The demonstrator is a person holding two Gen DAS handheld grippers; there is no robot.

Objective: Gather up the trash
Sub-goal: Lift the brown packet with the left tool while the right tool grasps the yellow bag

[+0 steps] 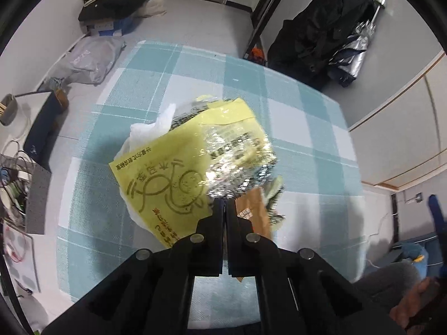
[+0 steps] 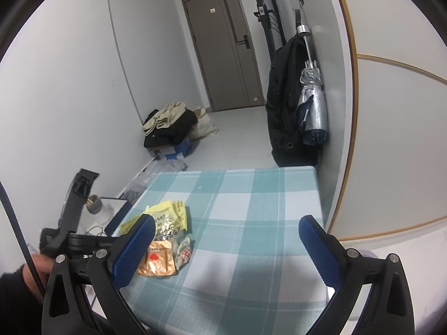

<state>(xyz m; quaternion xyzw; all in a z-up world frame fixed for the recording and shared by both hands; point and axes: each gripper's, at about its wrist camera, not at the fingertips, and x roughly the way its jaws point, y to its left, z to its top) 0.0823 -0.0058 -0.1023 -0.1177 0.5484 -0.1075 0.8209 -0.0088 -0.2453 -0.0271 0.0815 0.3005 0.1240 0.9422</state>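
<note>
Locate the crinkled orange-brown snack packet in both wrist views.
Left wrist: the crinkled orange-brown snack packet sits just right of centre, by the shut left claw tips.
Right wrist: lower left, beside the open right claw's left finger.
Shared landmark: the teal-and-white checked tablecloth beneath it.

Left gripper (image 1: 224, 205) jaws pressed together, pinching the near edge of a yellow foil-lined wrapper (image 1: 178, 173), which looks lifted over the checked blue-and-white cloth (image 1: 307, 128). White plastic bag (image 1: 145, 134) sits behind the wrapper, brown packet (image 1: 254, 212) just right of the fingers. Wrapper edges blurred, possibly moving. Black coat (image 1: 315, 30) and silver umbrella (image 1: 354, 47) hang at back right.
</note>
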